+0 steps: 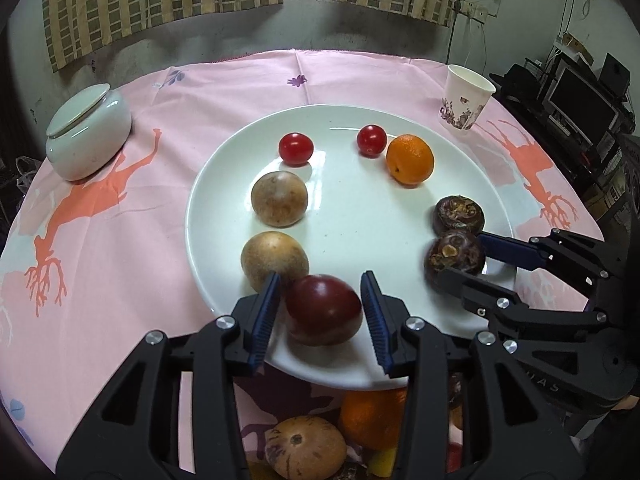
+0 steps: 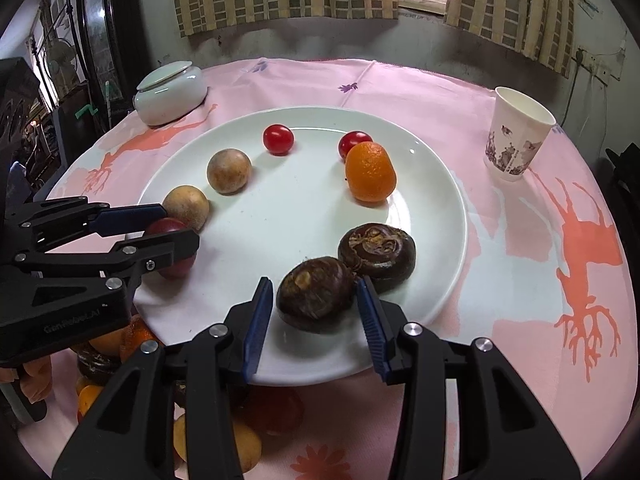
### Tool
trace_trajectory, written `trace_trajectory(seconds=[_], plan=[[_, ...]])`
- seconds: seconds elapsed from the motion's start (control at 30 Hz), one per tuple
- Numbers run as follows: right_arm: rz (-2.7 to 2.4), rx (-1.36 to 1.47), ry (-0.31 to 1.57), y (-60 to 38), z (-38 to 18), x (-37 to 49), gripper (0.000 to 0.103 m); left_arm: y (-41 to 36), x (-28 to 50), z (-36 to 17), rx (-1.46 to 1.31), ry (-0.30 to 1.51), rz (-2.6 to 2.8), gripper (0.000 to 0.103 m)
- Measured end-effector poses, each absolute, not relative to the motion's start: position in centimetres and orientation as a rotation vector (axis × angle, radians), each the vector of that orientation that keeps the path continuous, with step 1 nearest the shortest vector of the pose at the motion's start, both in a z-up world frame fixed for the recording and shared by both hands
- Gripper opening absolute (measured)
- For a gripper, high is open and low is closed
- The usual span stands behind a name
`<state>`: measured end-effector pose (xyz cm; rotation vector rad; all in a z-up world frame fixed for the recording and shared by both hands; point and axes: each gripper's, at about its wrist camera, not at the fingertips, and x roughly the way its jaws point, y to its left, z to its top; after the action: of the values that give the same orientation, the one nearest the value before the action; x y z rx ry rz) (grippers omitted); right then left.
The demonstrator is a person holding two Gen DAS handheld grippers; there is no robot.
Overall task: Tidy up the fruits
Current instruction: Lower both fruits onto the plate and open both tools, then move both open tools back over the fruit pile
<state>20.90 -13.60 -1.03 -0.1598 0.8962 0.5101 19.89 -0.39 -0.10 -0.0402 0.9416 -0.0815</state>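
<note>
Nearest, loose fruit [image 1: 306, 446] lies on the cloth [image 1: 120, 280] under the plate's [image 1: 348, 216] near rim. On that rim, the left gripper [image 1: 322, 308] brackets a plum [image 1: 324, 310], jaws wide, contact unclear; the right gripper [image 2: 316, 296] likewise brackets a water chestnut [image 2: 316, 294], jaws wide. A second chestnut [image 2: 378, 250] touches it behind. Two tan fruits [image 1: 280, 200] crowd the plum's left. Farther: an orange [image 1: 410, 159] and two tomatoes [image 1: 296, 149]. Beyond the plate: lidded jar [image 1: 88, 136] left, paper cup [image 1: 466, 102] right.
</note>
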Motion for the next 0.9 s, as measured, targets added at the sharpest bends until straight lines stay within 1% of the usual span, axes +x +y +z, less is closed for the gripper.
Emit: trace_trajectory(seconds=[0.17,0.37,0.4,0.47,0.53,0.57,0.6,0.7,0.9], plan=[[0.502,-0.152,0.887,-13.9,-0.7,20.7,0.045,-0.3,19.5,0.6,-0.050,0.918,-0.085,0.051],[0.493,-0.136,0.865,-14.8,0.6,19.7,0.046,-0.1,17.9,2.3,-0.051,0.882,-0.093,0.054],[0.491,-0.132,0.862,-14.9,0.8,19.5,0.046,-0.1,17.5,2.5,-0.051,0.883,-0.093,0.063],[0.486,-0.127,0.858,-15.3,1.3,18.9,0.046,0.0,16.5,3.1,-0.046,0.863,-0.082,0.077],[0.476,-0.115,0.854,-15.8,1.8,18.1,0.047,0.0,15.1,3.8,-0.030,0.834,-0.077,0.077],[0.469,-0.108,0.853,-16.0,2.0,17.7,0.056,0.0,14.4,4.1,-0.020,0.827,-0.079,0.077],[0.457,-0.096,0.845,-16.4,2.3,17.2,0.069,0.1,13.7,4.4,-0.016,0.819,-0.078,0.077],[0.431,-0.050,0.816,-17.5,2.9,15.5,0.070,0.4,11.4,4.8,-0.019,0.798,-0.065,0.080],[0.416,-0.019,0.822,-18.6,3.2,12.4,0.070,0.5,7.7,4.8,-0.003,0.808,-0.073,0.082]])
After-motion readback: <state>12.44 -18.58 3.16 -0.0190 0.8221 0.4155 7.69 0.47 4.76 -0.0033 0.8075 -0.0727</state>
